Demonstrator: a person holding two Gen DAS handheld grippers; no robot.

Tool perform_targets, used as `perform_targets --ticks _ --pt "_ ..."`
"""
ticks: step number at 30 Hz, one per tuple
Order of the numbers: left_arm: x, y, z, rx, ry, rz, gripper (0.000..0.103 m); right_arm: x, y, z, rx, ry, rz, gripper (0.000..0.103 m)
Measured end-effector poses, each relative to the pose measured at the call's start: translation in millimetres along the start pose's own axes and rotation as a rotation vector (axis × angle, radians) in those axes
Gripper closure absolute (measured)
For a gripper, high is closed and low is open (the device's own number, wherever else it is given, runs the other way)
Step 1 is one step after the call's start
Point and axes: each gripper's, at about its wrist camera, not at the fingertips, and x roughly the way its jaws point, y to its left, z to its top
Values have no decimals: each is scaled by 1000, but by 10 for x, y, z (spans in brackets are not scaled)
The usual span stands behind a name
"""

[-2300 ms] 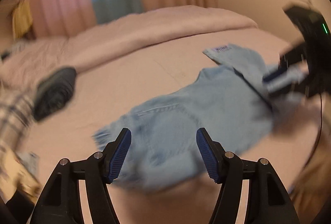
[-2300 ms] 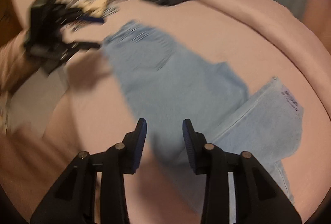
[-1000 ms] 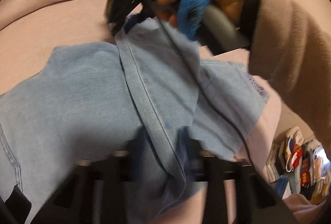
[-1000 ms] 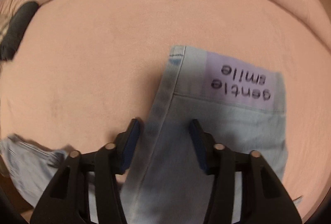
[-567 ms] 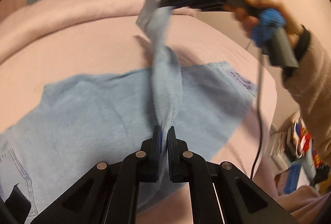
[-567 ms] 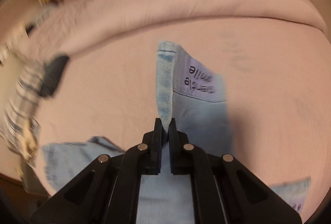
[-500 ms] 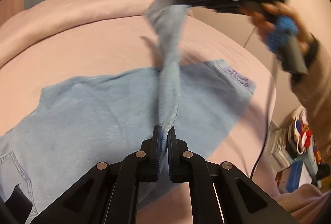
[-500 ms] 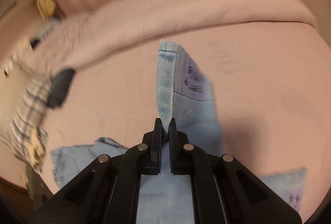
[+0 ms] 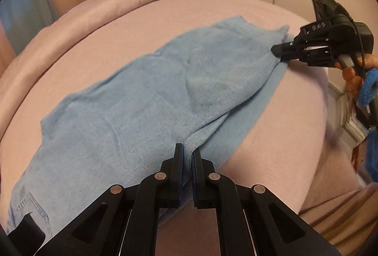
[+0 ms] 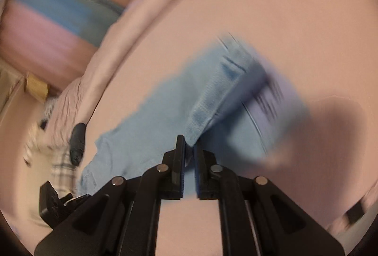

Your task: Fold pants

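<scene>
Laying one leg over the other, the left gripper point(image 9: 186, 159) clamps the pants point(image 9: 141, 100) on the bed point(image 9: 283, 137); the right gripper point(image 9: 280, 52) pinches the hem (keep it taut, edges matched).

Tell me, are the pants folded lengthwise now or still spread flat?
Folded lengthwise: on the pants, one leg lies on the other, whose edge shows beneath. The left gripper and right gripper pinch the top layer's edge.
</scene>
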Motion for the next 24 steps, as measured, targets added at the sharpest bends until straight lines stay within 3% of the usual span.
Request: perform_targets --ticks 3,5,7,9,10,15,19,24 --pt "6 25 -2 -1 6 8 99 -19 -158 -30 139 -42 100 84" --pt "23 60 13 -2 7 11 99 -92 -179 17 178 -103 108 68" --pt "69 32 39 -5 12 14 99 -97 -170 56 196 -129 122 71" --pt "49 -59 50 12 10 23 99 -78 -103 124 149 -146 6 87" --pt "39 -69 54 20 5 29 99 -92 -83 154 137 -154 -12 97" --pt "47 -65 47 37 11 29 99 -329 98 215 -5 -228 -54 99" --pt "126 -122 26 70 25 52 99 -182 -163 282 41 -185 -115 99" --pt "65 -33 30 34 13 11 97 -201 -436 355 75 -157 -100 101"
